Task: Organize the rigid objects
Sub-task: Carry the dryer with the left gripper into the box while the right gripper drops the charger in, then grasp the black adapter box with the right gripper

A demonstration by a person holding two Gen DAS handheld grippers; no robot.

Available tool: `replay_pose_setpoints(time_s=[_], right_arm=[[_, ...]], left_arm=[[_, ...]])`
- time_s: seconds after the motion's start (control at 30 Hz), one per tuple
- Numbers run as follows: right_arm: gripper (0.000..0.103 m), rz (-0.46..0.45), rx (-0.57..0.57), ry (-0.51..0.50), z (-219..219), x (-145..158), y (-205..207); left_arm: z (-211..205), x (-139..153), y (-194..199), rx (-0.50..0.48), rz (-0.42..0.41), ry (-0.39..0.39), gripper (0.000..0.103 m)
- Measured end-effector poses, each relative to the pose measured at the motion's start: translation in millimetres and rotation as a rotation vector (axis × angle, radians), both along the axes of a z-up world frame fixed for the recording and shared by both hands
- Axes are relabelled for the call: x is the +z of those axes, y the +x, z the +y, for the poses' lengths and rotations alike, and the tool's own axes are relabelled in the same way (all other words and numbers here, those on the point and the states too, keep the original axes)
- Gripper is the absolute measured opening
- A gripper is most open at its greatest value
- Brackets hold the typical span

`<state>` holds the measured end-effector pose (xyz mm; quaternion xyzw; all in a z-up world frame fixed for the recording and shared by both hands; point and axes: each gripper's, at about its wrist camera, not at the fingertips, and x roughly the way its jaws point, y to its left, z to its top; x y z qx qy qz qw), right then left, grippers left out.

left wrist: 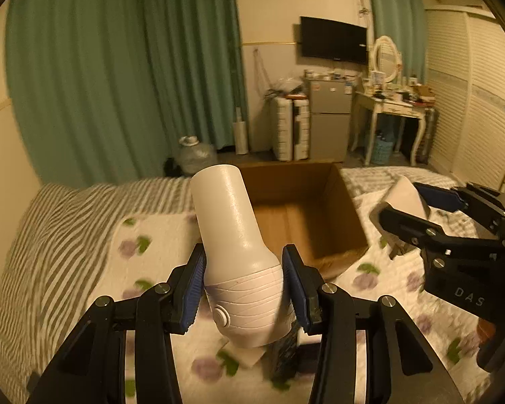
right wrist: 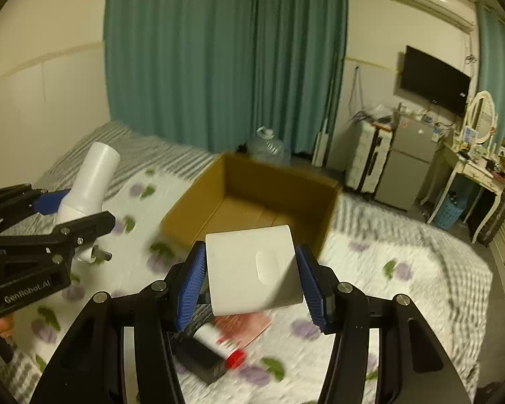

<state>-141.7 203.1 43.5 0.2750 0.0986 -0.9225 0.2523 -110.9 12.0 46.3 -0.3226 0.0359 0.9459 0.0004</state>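
Left wrist view: the left gripper point(left wrist: 244, 284) clamps a white cylindrical device point(left wrist: 234, 235) by its banded lower body, blue pads pressed to both sides; its smooth barrel tilts up toward the open cardboard box point(left wrist: 340, 208), and a round button shows near the base. The box rests on a bed with a floral quilt point(left wrist: 144, 232) over striped bedding. At right, the right gripper point(left wrist: 417, 207) carries a white block point(left wrist: 407, 197). Right wrist view: the right gripper point(right wrist: 252, 277) is closed on that white block point(right wrist: 252, 269), a smooth, rounded-edged piece with an oval recess, held above the quilt just before the box point(right wrist: 198, 198). Beneath lie a red-capped tube point(right wrist: 220, 345), a black case point(right wrist: 198, 358) and a red booklet point(right wrist: 249, 326). Green curtains point(right wrist: 219, 54) hang behind.
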Motion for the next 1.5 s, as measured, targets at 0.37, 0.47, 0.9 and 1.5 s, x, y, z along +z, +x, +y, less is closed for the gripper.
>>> replay_pose_setpoints(time_s=[0.37, 0.47, 0.9, 1.5], right_arm=[[0.053, -0.013, -0.034, -0.013, -8, -6, -112], [0.053, -0.051, -0.038, -0.017, -11, -30, -146], [0.054, -0.112, -0.018, 0.008, -23, -91, -198], [0.095, 0.079, -0.177, -0.018, 42, 31, -19]], left_arm=[[20, -46, -137, -0.089, -0.129, -0.030, 0.046], [18, -77, -167, -0.091, -0.181, -0.046, 0.046], [10, -106, -174, -0.084, -0.166, -0.111, 0.062], [-11, 15, -15, 0.027, 0.060, -0.021, 0.069]])
